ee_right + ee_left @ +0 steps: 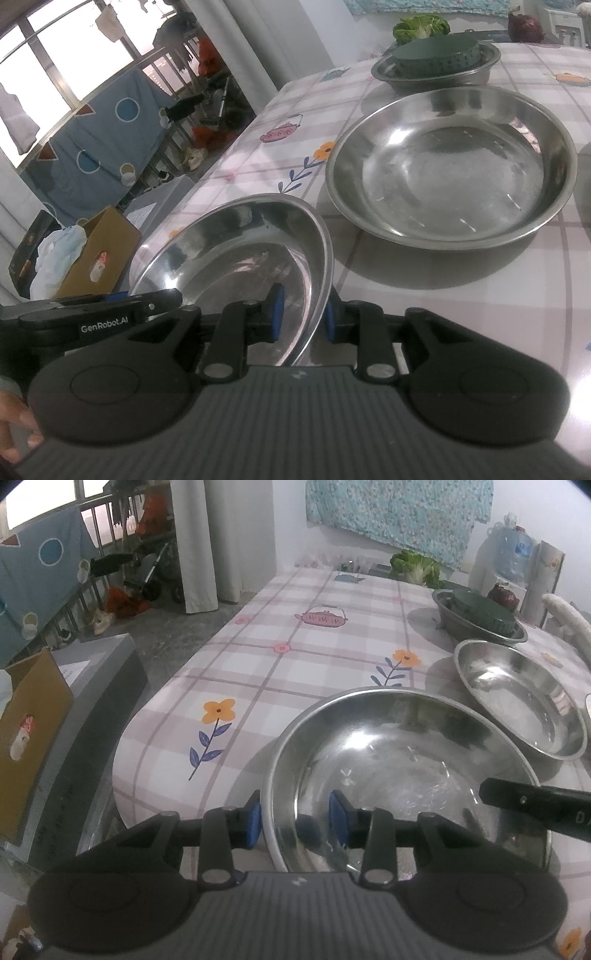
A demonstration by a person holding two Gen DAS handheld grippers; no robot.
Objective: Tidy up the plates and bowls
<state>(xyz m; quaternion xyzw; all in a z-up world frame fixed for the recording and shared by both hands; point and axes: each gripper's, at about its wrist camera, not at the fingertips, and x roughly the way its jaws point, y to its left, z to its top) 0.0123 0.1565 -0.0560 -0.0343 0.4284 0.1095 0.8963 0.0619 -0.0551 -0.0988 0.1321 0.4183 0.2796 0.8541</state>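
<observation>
A steel bowl (399,771) sits near the table's front edge, held from two sides. My left gripper (295,819) straddles its left rim, one blue pad outside and one inside, with a gap to the rim. My right gripper (303,317) straddles the opposite rim of the same bowl (243,251), which is tilted; its pads are close on the rim. A second steel bowl (450,166) stands just beyond, also in the left wrist view (521,701). A third steel bowl (436,70) farther back holds a dark green dish (436,51).
The table (280,657) has a pink checked cloth with flower prints. Green cabbage (417,566) lies at the far end. A cardboard box (29,731) and a grey cabinet (110,686) stand left of the table. A water jug (513,550) stands at the back right.
</observation>
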